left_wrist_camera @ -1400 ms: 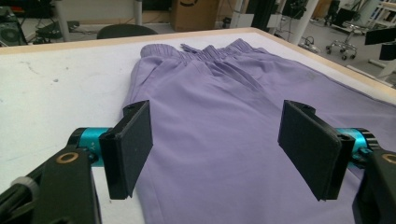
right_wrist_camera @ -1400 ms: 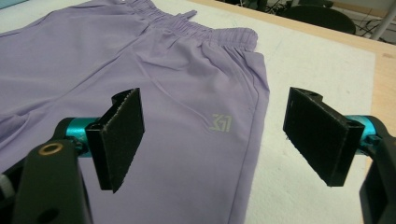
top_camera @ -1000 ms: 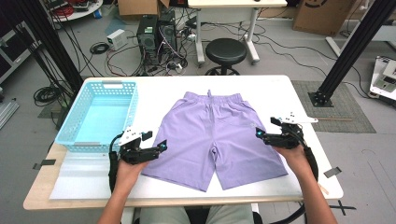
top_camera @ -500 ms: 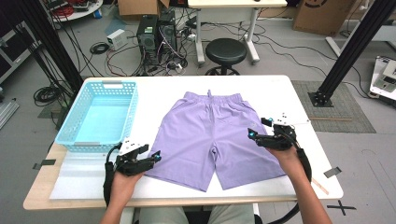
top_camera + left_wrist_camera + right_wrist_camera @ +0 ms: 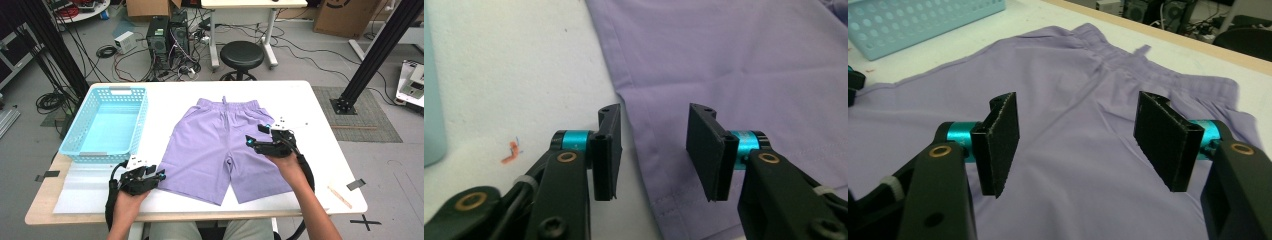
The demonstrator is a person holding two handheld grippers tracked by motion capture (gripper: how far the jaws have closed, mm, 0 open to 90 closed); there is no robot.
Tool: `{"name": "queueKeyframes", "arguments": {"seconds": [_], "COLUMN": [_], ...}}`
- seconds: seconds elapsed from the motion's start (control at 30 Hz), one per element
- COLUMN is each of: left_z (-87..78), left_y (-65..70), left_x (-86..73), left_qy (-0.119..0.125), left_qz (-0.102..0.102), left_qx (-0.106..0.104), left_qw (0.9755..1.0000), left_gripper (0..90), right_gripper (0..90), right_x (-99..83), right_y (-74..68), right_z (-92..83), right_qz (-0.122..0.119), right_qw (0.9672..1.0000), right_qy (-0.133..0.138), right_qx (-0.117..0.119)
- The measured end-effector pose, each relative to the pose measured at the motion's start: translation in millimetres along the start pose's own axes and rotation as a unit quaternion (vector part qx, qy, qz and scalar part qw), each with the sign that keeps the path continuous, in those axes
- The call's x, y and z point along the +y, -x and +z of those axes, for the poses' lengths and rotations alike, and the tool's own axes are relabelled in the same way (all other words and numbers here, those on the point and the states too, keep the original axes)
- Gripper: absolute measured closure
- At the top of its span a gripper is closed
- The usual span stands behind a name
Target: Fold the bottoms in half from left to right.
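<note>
Garment: a pair of lilac shorts [image 5: 227,145] lies spread flat on the white table [image 5: 320,120], waistband away from the person, both legs pointing toward the near edge.
Neighbour: a light blue basket [image 5: 105,125] sits on the table to the left of the shorts, apart from them.
Left gripper [image 5: 159,176]: low at the outer hem corner of the left leg. In the left gripper view the jaws straddle that side edge, one over bare table and one over cloth. They have just been closing, with the edge between them, but a clear gap remains and the pads do not press on the fabric.
Right gripper [image 5: 254,136]: held above the right leg, pointing in toward the middle of the shorts. Its jaws have been narrowing too but stand well apart, with nothing pinched. Whether the tips brush the cloth is hard to tell from above.
Handling: the fabric looks thin, light and limp. It should fold and drape at once, sag between two holds, and slide easily on the smooth tabletop.
Where to grip: the stitched hems, side seams and gathered waistband are thicker and would likely give a surer pinch than the middle of a panel, where only one layer may lift.
</note>
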State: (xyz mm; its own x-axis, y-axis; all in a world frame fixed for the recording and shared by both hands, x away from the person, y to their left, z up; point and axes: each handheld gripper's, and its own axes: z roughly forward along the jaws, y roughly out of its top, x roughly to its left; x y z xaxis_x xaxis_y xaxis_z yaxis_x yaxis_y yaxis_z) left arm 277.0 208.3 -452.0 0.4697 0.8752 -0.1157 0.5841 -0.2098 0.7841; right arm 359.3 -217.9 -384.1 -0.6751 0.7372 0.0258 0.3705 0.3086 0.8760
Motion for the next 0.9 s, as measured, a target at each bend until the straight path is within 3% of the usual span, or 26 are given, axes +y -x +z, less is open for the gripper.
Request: {"name": "queueKeyframes", "arguments": {"seconds": [0.23,0.53,0.63,0.77,0.9], "left_z": [0.2,0.3,-0.1,-1.5,-1.8], "left_y": [3.6,4.6,4.5,2.1,1.8], "left_x": [-0.1,0.1,-0.3,-1.0,-1.2], "left_qy": [-0.001,-0.006,-0.006,-0.007,-0.006], "left_qz": [0.012,0.017,0.022,0.025,0.028], "left_qx": [0.006,0.022,0.021,0.014,0.011], "left_qw": [0.9999,0.9996,0.9995,0.9996,0.9995], "left_gripper": [63.9,73.5,76.1,86.9,88.0], "right_gripper": [36.3,39.3,39.3,39.3,39.3], "right_x": [16.3,36.3,43.1,54.1,66.1], "right_y": [-13.1,-24.9,-27.9,-32.6,-38.6], "right_z": [22.1,61.5,74.5,93.2,111.1], "right_qz": [-0.011,-0.016,-0.014,-0.016,-0.021], "right_qw": [0.9998,0.9986,0.9983,0.9978,0.9972], "right_qy": [-0.003,-0.028,-0.034,-0.044,-0.052], "right_qx": [0.014,0.041,0.044,0.046,0.049]}}
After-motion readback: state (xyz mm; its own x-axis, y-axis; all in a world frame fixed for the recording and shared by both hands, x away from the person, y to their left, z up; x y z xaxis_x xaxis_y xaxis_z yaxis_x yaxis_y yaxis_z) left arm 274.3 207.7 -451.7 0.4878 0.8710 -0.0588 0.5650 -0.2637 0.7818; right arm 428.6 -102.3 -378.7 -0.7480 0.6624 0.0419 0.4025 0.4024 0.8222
